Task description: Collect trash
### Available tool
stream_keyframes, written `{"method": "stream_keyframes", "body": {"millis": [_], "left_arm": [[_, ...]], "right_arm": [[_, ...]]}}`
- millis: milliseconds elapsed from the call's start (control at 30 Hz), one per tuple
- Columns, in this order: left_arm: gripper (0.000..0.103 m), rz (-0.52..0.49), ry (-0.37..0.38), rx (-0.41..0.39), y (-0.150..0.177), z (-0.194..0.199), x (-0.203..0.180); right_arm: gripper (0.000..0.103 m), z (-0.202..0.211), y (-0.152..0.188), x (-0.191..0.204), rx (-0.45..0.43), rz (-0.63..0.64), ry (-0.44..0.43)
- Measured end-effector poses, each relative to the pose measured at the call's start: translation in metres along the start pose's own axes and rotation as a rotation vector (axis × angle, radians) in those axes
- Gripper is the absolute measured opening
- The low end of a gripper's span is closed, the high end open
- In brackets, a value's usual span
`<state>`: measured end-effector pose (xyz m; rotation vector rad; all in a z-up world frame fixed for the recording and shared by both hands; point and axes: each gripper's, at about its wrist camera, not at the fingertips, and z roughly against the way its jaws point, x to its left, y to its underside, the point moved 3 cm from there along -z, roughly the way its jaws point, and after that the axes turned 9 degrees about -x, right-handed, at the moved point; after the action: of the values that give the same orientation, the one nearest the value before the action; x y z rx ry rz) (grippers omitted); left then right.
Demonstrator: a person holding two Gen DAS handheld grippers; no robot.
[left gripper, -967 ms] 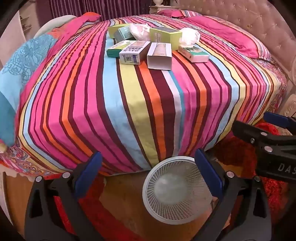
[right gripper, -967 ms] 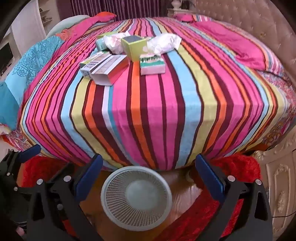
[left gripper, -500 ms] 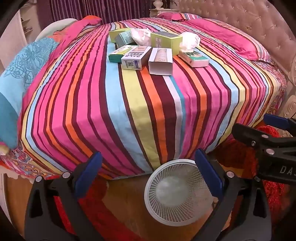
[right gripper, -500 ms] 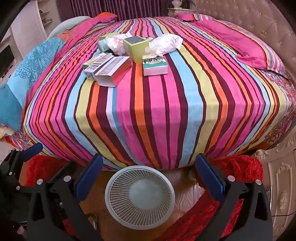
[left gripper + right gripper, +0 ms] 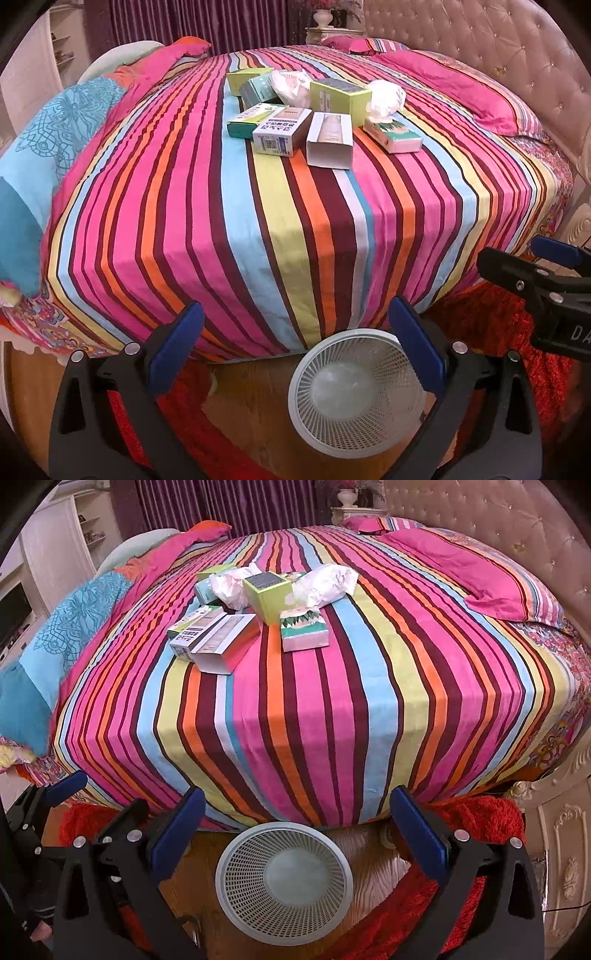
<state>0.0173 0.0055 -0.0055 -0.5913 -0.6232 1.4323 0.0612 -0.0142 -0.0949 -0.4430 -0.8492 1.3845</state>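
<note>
Left wrist view shows our left tool (image 5: 295,339) and right tool (image 5: 297,819) gaping empty above the basket (image 5: 314,424), while light, crushable cartons (image 5: 328,140) wait mid-bed (image 5: 258,221), best pinched across their narrow sides.

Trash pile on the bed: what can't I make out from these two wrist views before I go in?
- Box print: too small to read, both views.
- Rear green boxes: partly hidden by crumpled wrappers.
- Basket floor: seen only through pale blur; the left gripper's finger overlaps its rim.
- Right gripper: cut off at the left view's edge.
</note>
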Motion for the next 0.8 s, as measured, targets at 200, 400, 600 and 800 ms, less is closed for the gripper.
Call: {"method": "stream_keyframes", "body": {"millis": [200,400,600,800], "left_arm": [[0.097,0.007,0.002,-0.026,-0.006,0.006,0.001],[0.097,0.01,0.004,-0.031,-0.008,0.007,0.001],[0.097,0.009,0.003,-0.035,-0.009,0.007,0.001],[0.097,0.015,0.004,-0.035,-0.008,0.008,0.003]], "right_arm": [[0.096,0.009,-0.005,0.006,-0.049,0.016,-0.029],[0.096,0.011,-0.007,0.009,-0.065,0.03,-0.033],[0.096,0.01,-0.006,0.008,-0.062,0.034,-0.029],[0.096,0.012,-0.007,0.008,-0.066,0.04,-0.024]]}}
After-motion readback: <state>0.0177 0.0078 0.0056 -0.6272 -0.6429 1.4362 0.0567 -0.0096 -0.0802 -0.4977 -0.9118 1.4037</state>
